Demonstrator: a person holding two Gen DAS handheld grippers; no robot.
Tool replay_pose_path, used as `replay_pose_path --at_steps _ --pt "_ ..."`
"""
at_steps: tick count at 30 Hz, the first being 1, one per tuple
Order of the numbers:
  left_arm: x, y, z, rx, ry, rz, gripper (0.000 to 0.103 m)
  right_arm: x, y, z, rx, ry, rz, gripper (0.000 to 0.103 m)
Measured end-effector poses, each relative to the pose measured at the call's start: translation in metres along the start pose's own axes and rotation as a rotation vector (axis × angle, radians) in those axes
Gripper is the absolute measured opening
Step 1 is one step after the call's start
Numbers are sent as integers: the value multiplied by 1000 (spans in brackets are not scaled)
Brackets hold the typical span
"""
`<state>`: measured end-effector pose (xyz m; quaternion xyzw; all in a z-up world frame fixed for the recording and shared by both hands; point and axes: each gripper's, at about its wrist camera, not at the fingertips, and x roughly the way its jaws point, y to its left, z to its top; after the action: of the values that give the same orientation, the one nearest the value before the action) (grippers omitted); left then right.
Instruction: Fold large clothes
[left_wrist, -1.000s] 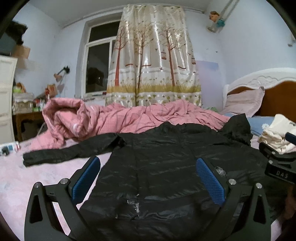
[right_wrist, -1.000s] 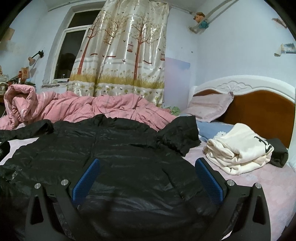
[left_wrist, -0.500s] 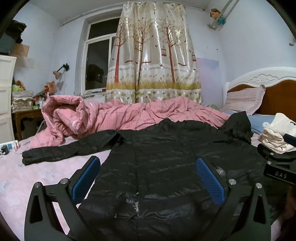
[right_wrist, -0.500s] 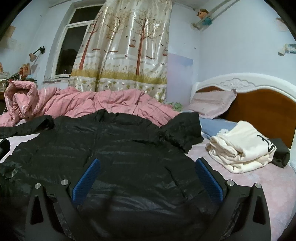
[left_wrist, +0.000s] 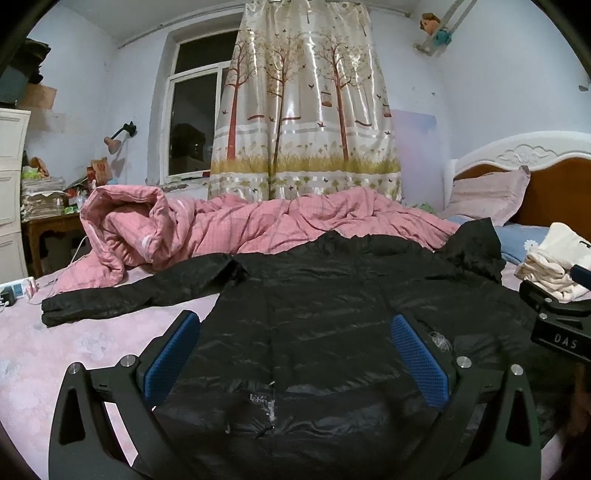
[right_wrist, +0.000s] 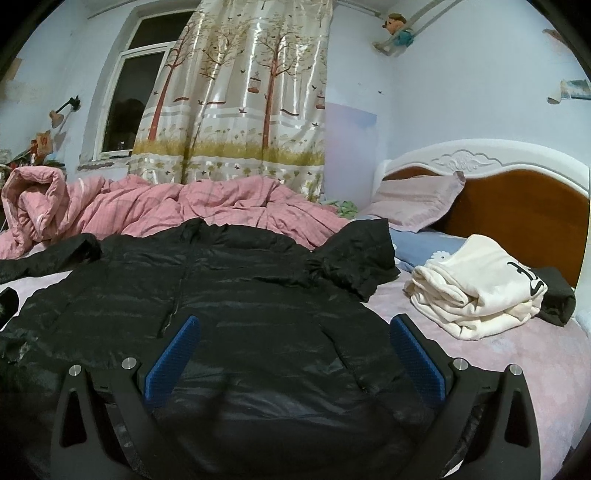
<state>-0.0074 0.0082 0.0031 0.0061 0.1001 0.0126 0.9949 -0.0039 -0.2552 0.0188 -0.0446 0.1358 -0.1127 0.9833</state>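
A large black puffer jacket (left_wrist: 317, 317) lies spread flat on the pink bed sheet, front up. Its left sleeve (left_wrist: 122, 299) stretches out to the left and its hood (left_wrist: 476, 247) lies to the right. My left gripper (left_wrist: 295, 354) is open and empty, low over the jacket's hem. My right gripper (right_wrist: 295, 354) is open and empty, low over the jacket (right_wrist: 229, 295) on its right half, near the hood (right_wrist: 358, 254). The right gripper's body also shows at the right edge of the left wrist view (left_wrist: 557, 325).
A rumpled pink quilt (left_wrist: 229, 229) lies behind the jacket. A folded cream garment (right_wrist: 476, 288) and a dark item (right_wrist: 557, 295) lie near the headboard (right_wrist: 517, 199), with a pillow (right_wrist: 417, 203). A power strip (left_wrist: 18, 291) sits at the bed's left edge.
Both grippers have dropped slightly lower and closer to the jacket; the jacket has not moved and both stay open.
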Motion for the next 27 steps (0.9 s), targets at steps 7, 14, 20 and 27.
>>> replay_pose_path --at_steps 7,14,20,27 --pt "-3 -4 0 10 -16 0 103 0 0 2 -4 -14 -2 103" --pt "-5 4 7 -49 -15 -27 103 -17 9 6 -40 -86 -4 103" --pt "-16 16 33 -48 -36 -30 103 -46 4 22 -36 -157 16 103" --pt "-41 20 50 -32 30 -57 103 -69 -15 50 -23 -73 28 98"
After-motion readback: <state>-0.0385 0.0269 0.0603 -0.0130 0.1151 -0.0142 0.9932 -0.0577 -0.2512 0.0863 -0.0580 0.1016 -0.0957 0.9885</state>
